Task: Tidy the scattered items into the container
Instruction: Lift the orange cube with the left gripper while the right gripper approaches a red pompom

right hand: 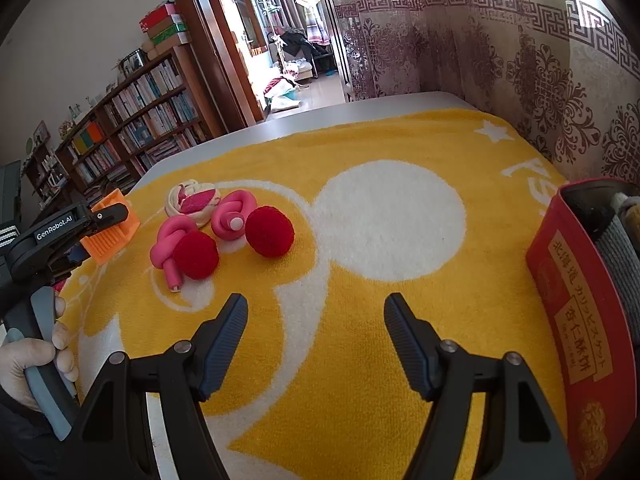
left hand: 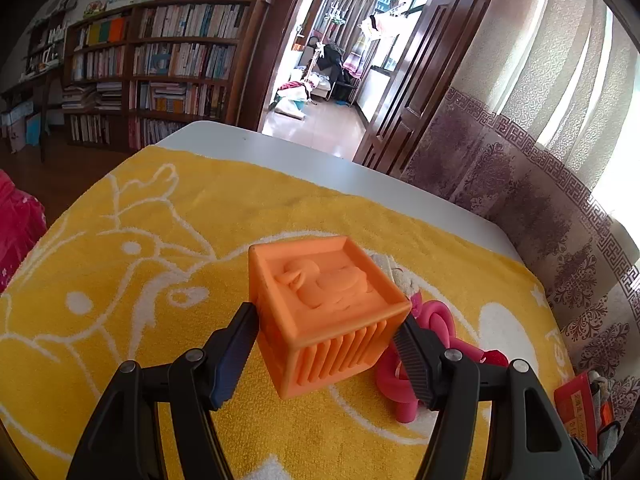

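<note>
Your left claw [left hand: 328, 332] is gripping the orange rubber duck-embossed cube [left hand: 326, 312] just above the yellow towel [left hand: 160, 240]; your right claw [right hand: 316, 320] is hanging wide and empty near the red box [right hand: 576, 320].

A: What's on the yellow towel [right hand: 360, 280]?
B: One orange block [left hand: 328, 316], two red pompoms [right hand: 196, 255], two pink knotted tubes [right hand: 170, 246], one cream-and-pink bundle [right hand: 194, 200].
A: Containers?
B: One red box [right hand: 576, 300], at three o'clock.
</note>
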The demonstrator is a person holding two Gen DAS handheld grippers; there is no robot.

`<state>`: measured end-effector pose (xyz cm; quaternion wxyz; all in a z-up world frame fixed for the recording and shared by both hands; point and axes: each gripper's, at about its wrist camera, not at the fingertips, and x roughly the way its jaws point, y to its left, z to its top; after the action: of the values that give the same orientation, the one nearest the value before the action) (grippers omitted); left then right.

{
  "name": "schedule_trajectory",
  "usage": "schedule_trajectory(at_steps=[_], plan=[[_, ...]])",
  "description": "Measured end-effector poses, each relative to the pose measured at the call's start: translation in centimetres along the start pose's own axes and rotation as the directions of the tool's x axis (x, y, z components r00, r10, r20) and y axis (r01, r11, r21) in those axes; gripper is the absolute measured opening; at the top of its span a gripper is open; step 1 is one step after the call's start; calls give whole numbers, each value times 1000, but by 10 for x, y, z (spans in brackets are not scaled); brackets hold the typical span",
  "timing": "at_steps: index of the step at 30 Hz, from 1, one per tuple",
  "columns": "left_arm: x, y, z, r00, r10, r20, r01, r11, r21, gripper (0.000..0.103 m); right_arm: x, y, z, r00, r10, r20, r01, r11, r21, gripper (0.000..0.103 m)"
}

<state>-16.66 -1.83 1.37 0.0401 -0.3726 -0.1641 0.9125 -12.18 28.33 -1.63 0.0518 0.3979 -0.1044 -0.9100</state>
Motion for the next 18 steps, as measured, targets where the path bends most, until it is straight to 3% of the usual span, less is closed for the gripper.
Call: schedule_trajectory(at_steps=[10,18], plan=[[-7,-3,2,1000,-23,8,23,1000,3,69,11,-4,5,999,16,-45,-14,999,36,75],[-7,-6,-1,999,-39,-1,39,999,5,70,28,6,37,995,22,-99,-20,1000,21,75]])
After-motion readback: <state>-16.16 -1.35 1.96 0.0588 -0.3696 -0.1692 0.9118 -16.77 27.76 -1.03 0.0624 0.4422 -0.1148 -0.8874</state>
